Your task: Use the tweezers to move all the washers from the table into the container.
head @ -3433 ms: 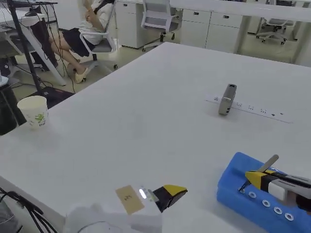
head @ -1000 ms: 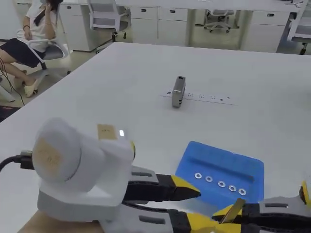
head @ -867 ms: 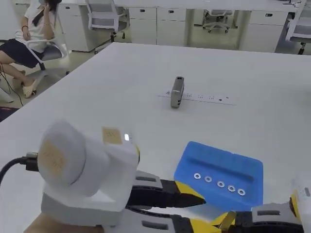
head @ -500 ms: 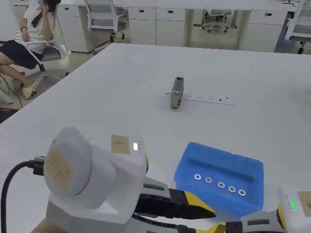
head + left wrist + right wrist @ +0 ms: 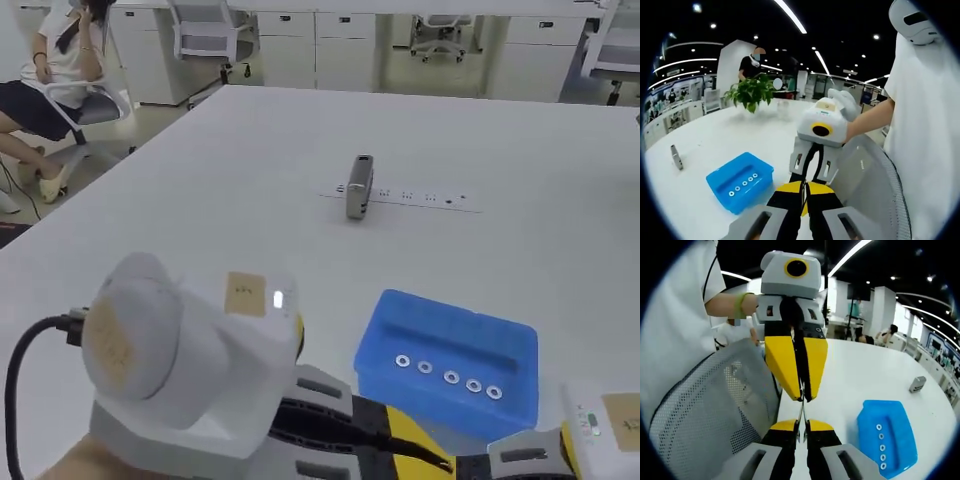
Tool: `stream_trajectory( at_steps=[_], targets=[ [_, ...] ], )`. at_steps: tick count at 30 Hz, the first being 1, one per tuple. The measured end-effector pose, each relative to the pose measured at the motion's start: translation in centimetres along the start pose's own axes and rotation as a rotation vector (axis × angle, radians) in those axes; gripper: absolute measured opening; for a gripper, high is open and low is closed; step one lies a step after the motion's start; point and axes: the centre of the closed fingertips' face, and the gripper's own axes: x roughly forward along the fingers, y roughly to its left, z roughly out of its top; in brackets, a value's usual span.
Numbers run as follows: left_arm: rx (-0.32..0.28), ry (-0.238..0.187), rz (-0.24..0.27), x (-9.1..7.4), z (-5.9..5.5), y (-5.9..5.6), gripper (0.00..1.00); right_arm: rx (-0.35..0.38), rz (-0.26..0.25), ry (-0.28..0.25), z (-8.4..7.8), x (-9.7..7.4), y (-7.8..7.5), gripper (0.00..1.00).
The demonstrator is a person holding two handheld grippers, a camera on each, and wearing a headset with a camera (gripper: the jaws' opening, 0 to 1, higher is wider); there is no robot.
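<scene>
Five small silver ring washers (image 5: 447, 376) lay in one row inside the shallow blue plastic container (image 5: 455, 325), not on the white table (image 5: 250, 200).

1. Relation. The row ran roughly parallel to the container's near wall. The left gripper (image 5: 804, 187) and the right gripper (image 5: 801, 428) pointed at each other, nose to nose, just short of that near wall. The container therefore lay off to the side of both jaw lines: to the left in the left gripper view, to the right in the right gripper view. I judged the right gripper the nearer to the row. Any reach toward the row called for turning the jaws away from me, across the near wall.

2. Gripper state. The right gripper's jaws were closed on a pair of thin silver metal tweezers (image 5: 801, 412), seen as a bright sliver running toward the left gripper's tips. The left gripper's jaws stood together; I could not tell whether they pinched the tweezers' far end.

3. Limits. In the head view the left gripper's white body covered the near table, and the bottom edge cut off the right gripper's jaws. The tweezers' tips were too thin to make out.
</scene>
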Motion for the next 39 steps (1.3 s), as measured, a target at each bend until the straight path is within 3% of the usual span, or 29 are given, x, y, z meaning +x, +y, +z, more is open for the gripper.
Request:
stream_trajectory(
  at_steps=[5,15,19,21,23,24,31,35,39],
  targets=[
    [0.036,0.025,-0.018,0.0,-0.4,0.0,0.0,-0.009,-0.005,0.021,-0.5,-0.1,0.1,0.03],
    [0.171,0.152,-0.003,0.3,-2.6,0.5,0.0,-0.042,-0.045,0.113,-2.5,0.0,-0.5,0.03],
    [0.206,0.247,0.027,0.5,-4.5,1.2,0.0,-0.082,-0.07,0.184,-3.7,0.2,-0.9,0.03],
    [0.211,0.262,0.028,0.7,-5.1,1.3,0.0,-0.078,-0.074,0.199,-4.1,0.3,-1.1,0.03],
    [0.199,0.354,0.044,0.4,-6.7,1.7,0.0,-0.09,-0.07,0.22,-4.5,0.3,-1.0,0.03],
    [0.193,0.374,0.051,0.5,-7.2,1.9,0.0,-0.095,-0.068,0.224,-4.6,0.4,-0.9,0.03],
    [0.166,0.418,0.064,0.5,-9.0,2.6,0.0,-0.086,-0.056,0.242,-5.4,0.8,-0.8,0.02],
    [0.151,0.412,0.063,0.3,-9.2,2.7,0.0,-0.086,-0.048,0.251,-5.8,0.9,-0.7,0.02],
    [0.186,0.435,0.053,0.3,-9.7,2.7,0.0,-0.076,-0.044,0.256,-6.0,1.1,-0.7,0.03]
  ],
)
